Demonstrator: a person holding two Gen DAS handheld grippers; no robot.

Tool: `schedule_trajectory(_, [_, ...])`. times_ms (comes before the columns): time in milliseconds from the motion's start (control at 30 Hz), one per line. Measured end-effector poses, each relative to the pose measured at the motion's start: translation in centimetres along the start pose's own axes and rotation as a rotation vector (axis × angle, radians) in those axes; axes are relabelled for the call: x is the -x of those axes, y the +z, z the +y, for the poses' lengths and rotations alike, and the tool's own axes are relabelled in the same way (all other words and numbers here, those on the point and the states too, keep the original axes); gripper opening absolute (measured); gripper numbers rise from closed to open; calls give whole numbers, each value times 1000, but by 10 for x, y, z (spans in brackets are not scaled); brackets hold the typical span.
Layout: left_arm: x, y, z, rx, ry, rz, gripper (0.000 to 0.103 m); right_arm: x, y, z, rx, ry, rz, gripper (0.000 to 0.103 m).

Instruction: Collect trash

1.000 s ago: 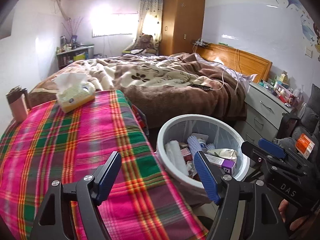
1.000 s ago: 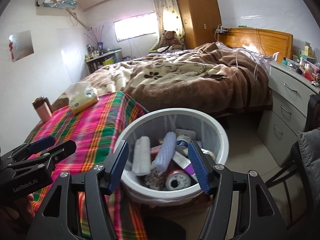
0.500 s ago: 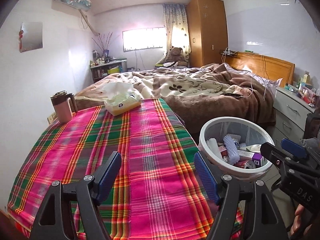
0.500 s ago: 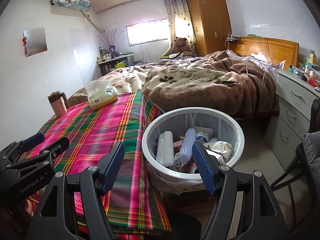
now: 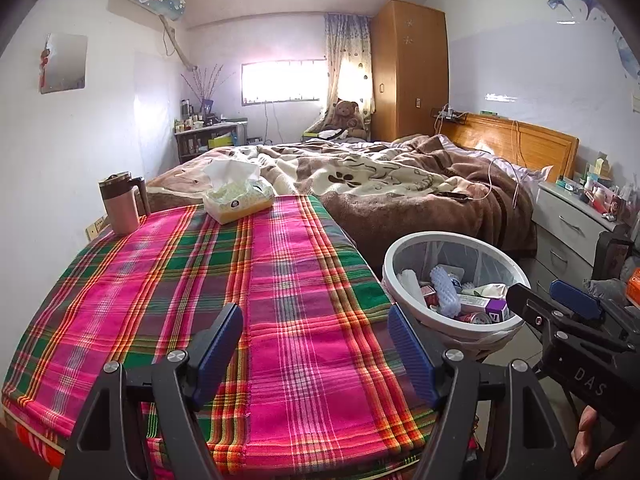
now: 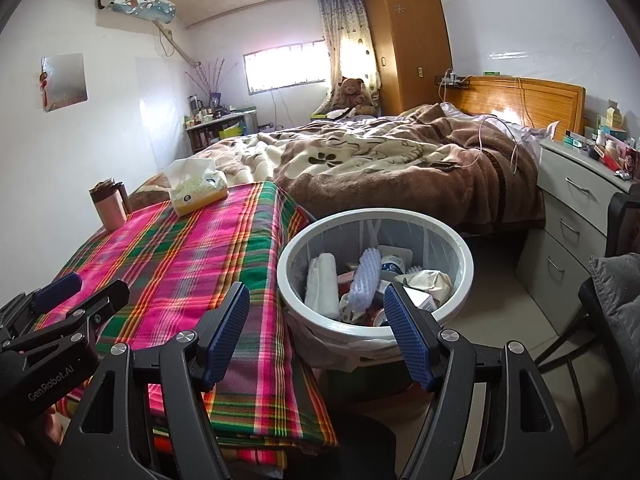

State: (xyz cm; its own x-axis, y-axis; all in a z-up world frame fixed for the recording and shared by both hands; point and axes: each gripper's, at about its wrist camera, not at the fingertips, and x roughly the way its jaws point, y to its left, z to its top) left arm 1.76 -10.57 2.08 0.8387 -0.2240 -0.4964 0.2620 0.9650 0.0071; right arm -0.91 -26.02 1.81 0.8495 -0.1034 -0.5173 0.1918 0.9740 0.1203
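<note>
My right hand-held gripper (image 6: 316,334) hangs released and empty, with the white trash bin (image 6: 376,216) just ahead at about 1 o'clock, its trash (image 6: 364,276) piled inside. My left hand-held gripper (image 5: 316,342), also spread wide and empty, hovers over the plaid surface (image 5: 192,280), the bin off at 2 o'clock. I judge the right is nearer the bin; I see no loose trash on the surface.
</note>
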Motion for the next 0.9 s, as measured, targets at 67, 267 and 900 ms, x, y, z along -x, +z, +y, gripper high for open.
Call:
schedule_trajectory(67, [1, 1, 1, 0, 1, -3, 75, 1, 0, 0, -3, -2, -6, 71])
schedule_trajectory(267, [3, 0, 3, 8, -4, -3, 75, 3, 0, 1, -3, -2, -10, 71])
schedule_trajectory(900, [7, -2, 2, 10, -7, -3, 75, 6, 0, 3, -4, -2, -18, 71])
